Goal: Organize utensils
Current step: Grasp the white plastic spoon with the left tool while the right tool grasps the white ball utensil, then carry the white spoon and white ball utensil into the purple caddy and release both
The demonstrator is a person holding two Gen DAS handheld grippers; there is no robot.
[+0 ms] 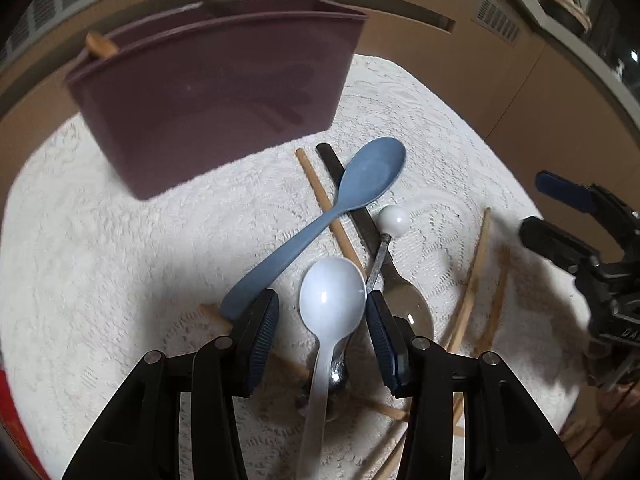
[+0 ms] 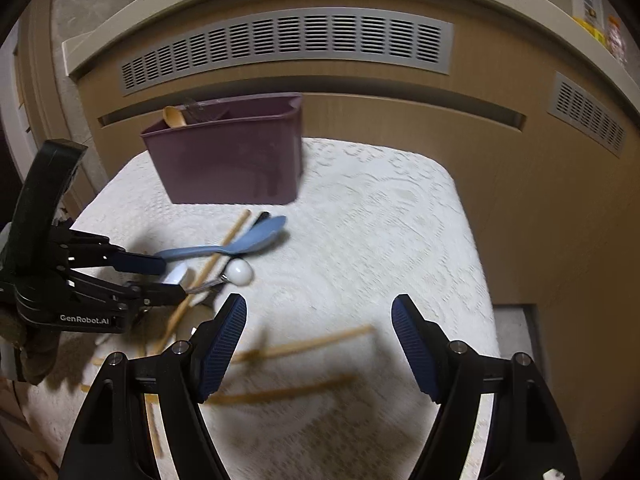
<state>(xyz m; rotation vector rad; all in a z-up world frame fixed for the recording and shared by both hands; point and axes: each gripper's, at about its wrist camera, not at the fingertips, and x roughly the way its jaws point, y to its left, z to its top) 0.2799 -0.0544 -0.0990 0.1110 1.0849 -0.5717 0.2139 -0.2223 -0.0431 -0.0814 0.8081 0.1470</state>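
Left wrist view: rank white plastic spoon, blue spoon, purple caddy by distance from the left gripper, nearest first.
1. white plastic spoon, bowl between the left gripper fingers.
2. blue spoon, handle end beside the left finger, bowl farther ahead.
3. purple caddy, far, ahead-left.

A white lace cloth (image 2: pixel 380 216) covers the counter. Behind its far edge stands a tan wood-grain cabinet (image 2: pixel 400 128) with grey slatted vents (image 2: pixel 288 50) under a pale ledge (image 2: pixel 280 0). The light is dim and warm, with soft shadows.
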